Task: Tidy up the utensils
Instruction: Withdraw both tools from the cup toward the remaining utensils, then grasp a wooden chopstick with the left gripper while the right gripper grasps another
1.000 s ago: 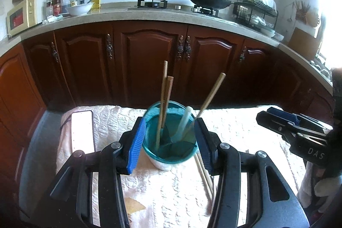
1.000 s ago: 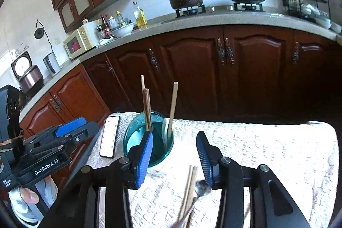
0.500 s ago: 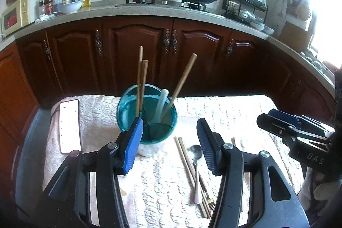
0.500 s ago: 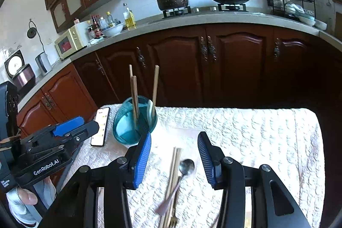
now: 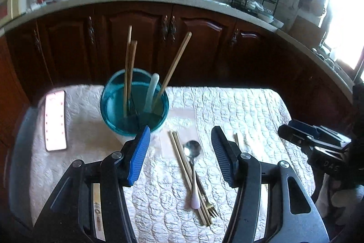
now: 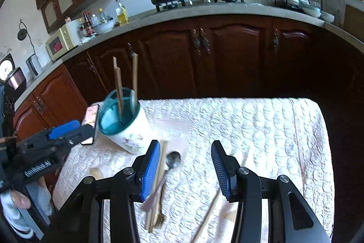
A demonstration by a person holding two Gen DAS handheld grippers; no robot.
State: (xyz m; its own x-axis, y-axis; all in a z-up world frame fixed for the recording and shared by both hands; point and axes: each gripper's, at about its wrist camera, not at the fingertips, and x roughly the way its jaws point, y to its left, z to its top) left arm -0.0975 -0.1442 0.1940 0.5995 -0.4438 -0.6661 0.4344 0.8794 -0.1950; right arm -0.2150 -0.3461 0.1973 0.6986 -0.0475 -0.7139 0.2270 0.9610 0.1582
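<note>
A teal-rimmed white utensil cup (image 5: pixel 134 106) stands on the quilted table and holds three wooden chopsticks and a white handle; it also shows in the right wrist view (image 6: pixel 124 122). A metal spoon (image 5: pixel 193 165), a chopstick pair (image 5: pixel 185 172) and a small fork (image 5: pixel 208 204) lie on the cloth in front of it. My left gripper (image 5: pixel 180 152) is open and empty above them. My right gripper (image 6: pixel 185 167) is open and empty, with the spoon (image 6: pixel 173 158) by its left finger and one loose chopstick (image 6: pixel 208 215) under it.
A phone (image 5: pixel 55 121) lies on the left of the white quilted cloth (image 5: pixel 238 111). Dark wood cabinets (image 5: pixel 141 42) run behind the table under a counter with a pot, a wok and a dish rack. The table's far and right edges drop off.
My left gripper has pulled back from around the cup and shifted right, over the spoon and chopsticks. My right gripper has moved right and back, so the cup now sits to its left.
</note>
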